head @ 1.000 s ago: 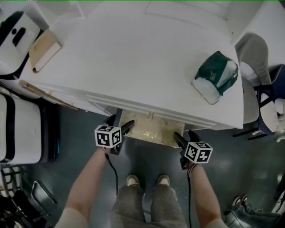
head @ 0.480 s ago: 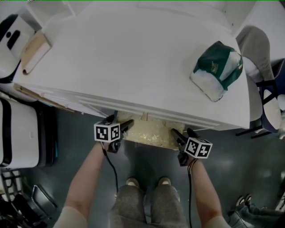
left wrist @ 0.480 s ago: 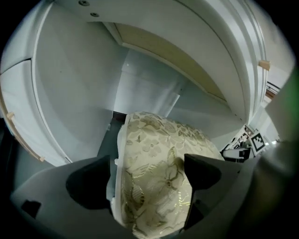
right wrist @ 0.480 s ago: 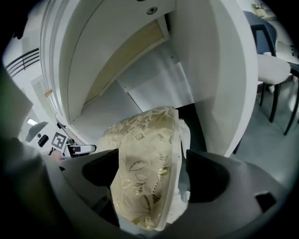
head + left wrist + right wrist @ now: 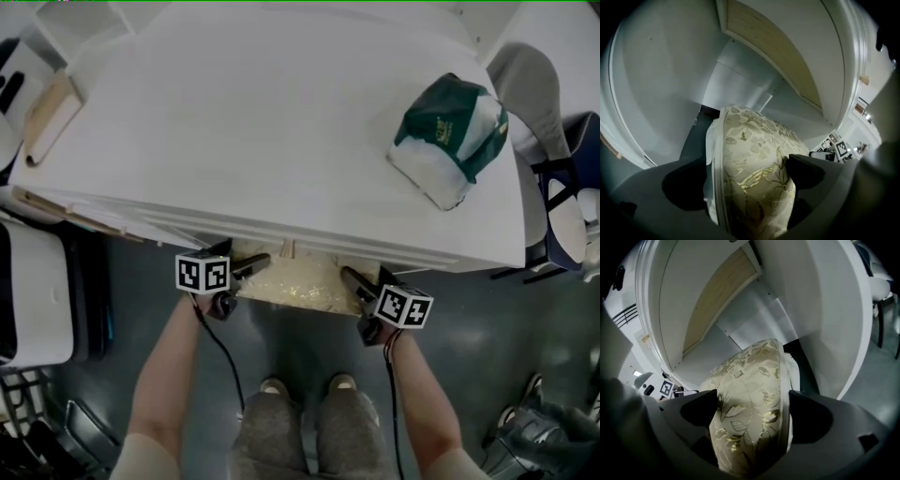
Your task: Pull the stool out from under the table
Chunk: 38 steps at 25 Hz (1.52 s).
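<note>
The stool point(image 5: 295, 281) has a cream cushion with a gold leaf pattern. Only its front edge shows from under the white table point(image 5: 281, 141). My left gripper point(image 5: 242, 255) is at the cushion's left corner and my right gripper point(image 5: 367, 277) at its right corner. In the left gripper view the cushion point(image 5: 754, 164) fills the gap of the left gripper point(image 5: 745, 173), whose jaws are opening and stand wide astride the edge. The right gripper view shows the same: the cushion point(image 5: 750, 394) lies between the opening jaws of the right gripper point(image 5: 745, 411). Neither pair of pads visibly presses in.
A green and white bag point(image 5: 448, 141) lies on the table's right side, and a wooden piece point(image 5: 47, 117) at its left corner. A white case point(image 5: 33, 291) stands on the floor at left and a chair point(image 5: 553, 187) at right. The person's feet point(image 5: 305, 384) are behind the stool.
Both grippers have moved forward to the table's front edge along the stool's two corners. Less of the seat now shows from under the table.
</note>
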Available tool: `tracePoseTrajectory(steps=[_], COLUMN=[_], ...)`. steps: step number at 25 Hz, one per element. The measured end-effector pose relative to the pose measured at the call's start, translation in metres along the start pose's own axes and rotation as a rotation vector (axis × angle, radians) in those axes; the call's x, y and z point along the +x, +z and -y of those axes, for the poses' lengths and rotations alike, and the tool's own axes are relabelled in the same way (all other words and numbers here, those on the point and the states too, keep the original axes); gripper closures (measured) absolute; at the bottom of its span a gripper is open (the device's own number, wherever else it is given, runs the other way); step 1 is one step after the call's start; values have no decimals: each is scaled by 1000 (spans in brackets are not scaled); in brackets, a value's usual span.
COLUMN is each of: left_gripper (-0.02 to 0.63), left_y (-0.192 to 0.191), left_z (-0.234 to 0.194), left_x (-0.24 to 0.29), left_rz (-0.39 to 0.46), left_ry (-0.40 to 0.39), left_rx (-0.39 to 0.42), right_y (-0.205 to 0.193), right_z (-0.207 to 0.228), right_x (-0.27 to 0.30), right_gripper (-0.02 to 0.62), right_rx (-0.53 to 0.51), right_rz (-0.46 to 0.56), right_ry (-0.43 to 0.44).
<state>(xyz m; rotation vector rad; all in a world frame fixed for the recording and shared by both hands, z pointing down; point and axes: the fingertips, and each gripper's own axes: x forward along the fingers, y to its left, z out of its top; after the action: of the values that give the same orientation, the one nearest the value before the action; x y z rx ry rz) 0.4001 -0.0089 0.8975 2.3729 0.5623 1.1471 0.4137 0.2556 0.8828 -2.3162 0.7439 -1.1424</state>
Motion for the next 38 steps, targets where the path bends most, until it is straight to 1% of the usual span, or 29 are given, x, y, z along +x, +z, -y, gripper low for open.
tracePoseTrajectory(steps=[2, 5, 7, 10, 17, 20, 23, 28, 33, 38], left_gripper=[74, 77, 77, 83, 87, 89, 89, 89, 89, 89], left_y=[-3, -3, -3, -4, -22, -33, -46, -61, -84, -98], left_z=[1, 3, 4, 6, 20, 26, 30, 35, 41, 45], left_x=[4, 8, 8, 6, -3, -14, -33, -76, -132, -192], left_rz=[-2, -37, -56, -39, -34, -31, -20, 7, 15, 69], left_ry=[-47, -102, -103, -88, -77, -78, -75, -40, 5, 59], left_rx=[-51, -79, -80, -81, -83, -102, -135, -187, -263, -333], right_y=[0, -2, -1, 2, -15, -23, -25, -29, -39, -49], right_z=[1, 6, 5, 4, 8, 5, -15, -47, -90, -137], right_x=[2, 1, -1, -3, -23, -33, -44, -56, -69, -78], right_gripper=[126, 126, 126, 129, 133, 133, 133, 140, 147, 147], right_rx=[13, 12, 16, 20, 22, 20, -3, -36, -73, -91], right_rz=[7, 29, 57, 74, 60, 39, 24, -27, -101, -181], right_ry=[1, -12, -17, -16, -32, -42, -22, 24, 66, 102])
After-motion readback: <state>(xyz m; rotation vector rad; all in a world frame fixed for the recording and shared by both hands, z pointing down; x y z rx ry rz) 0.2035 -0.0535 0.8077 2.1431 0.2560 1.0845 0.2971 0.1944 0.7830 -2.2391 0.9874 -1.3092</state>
